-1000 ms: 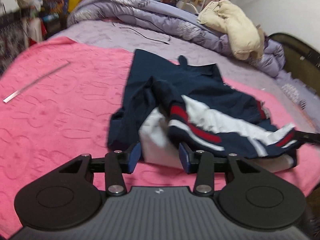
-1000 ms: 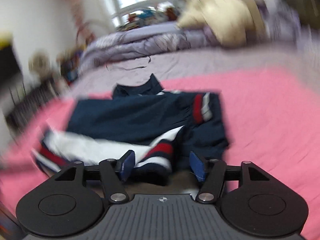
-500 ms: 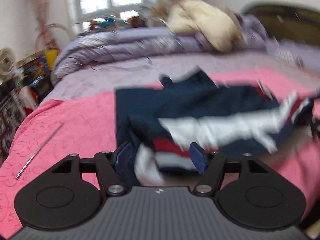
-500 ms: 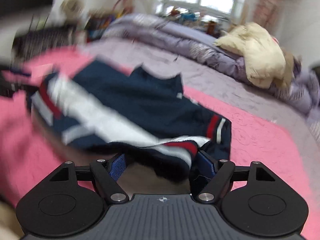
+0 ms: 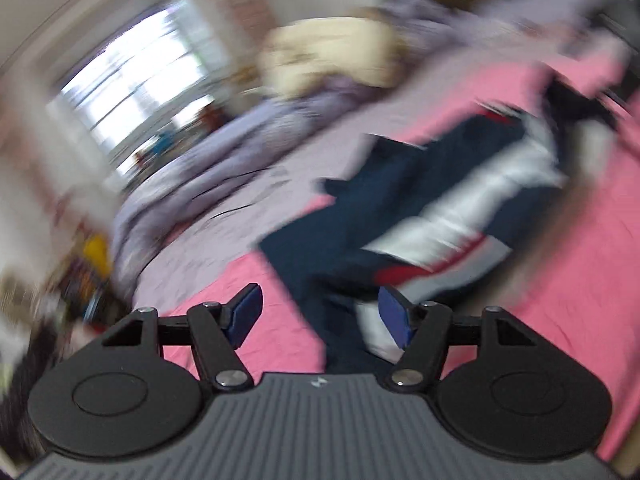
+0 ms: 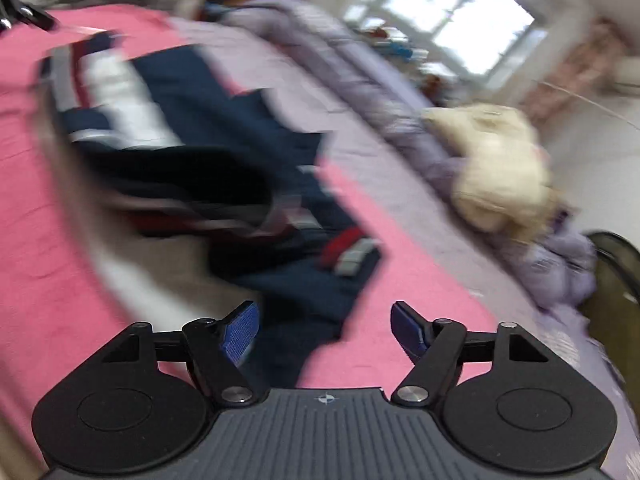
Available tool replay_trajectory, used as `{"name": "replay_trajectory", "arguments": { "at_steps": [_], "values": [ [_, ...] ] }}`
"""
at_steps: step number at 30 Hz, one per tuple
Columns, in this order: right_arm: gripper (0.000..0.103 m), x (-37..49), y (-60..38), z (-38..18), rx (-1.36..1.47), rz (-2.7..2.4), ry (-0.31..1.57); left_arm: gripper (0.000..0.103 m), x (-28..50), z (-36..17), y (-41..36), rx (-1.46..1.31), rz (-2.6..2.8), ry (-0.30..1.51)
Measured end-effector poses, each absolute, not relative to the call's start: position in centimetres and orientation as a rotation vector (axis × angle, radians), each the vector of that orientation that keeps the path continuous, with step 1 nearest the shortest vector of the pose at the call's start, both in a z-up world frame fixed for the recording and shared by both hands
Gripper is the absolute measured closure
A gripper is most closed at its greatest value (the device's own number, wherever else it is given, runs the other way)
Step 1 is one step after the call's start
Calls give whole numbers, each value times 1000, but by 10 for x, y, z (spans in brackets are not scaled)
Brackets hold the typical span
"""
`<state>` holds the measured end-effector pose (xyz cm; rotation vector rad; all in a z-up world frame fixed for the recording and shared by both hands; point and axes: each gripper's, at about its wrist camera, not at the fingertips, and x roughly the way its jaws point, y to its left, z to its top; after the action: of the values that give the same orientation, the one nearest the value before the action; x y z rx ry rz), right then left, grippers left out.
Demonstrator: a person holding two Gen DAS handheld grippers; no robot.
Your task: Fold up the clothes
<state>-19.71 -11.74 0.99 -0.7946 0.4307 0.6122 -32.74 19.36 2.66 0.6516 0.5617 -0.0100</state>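
In the left wrist view, heavily smeared by motion, we see the left gripper (image 5: pixel 318 312) with its blue fingers (image 5: pixel 244 316) standing wide apart. They have just been opening. The navy jacket (image 5: pixel 404 200) with white and red stripes lies on the pink blanket (image 5: pixel 580 300) of the bed, and its near edge runs down between the fingers, close to the right-hand one. We think the pads are not pressing on it, though the blur makes that hard to judge. Behind the jacket lie a lilac quilt (image 5: pixel 224 168) and a cream bundle (image 5: pixel 332 56), with a bright window (image 5: pixel 136 88) at the far left.

In the right wrist view, also blurred and tilted, the right gripper (image 6: pixel 324 332) shows its fingers (image 6: pixel 240 332) wide apart too, after closing a little just now. A dark fold of the jacket (image 6: pixel 224 120) reaches down beside the left-hand finger, and bare pink blanket (image 6: pixel 420 280) shows before the other. Nothing is clamped between them that we can make out. The jacket spreads across the blanket toward the upper left, with the quilt (image 6: pixel 360 80), the cream bundle (image 6: pixel 500 168) and the window (image 6: pixel 456 20) beyond.
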Motion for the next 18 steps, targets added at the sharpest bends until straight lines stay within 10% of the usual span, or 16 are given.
{"name": "replay_trajectory", "arguments": {
  "at_steps": [18],
  "values": [
    [20,-69,-118,30,-169,534,572,22,-201,37,263,103,163,618]
  ]
}}
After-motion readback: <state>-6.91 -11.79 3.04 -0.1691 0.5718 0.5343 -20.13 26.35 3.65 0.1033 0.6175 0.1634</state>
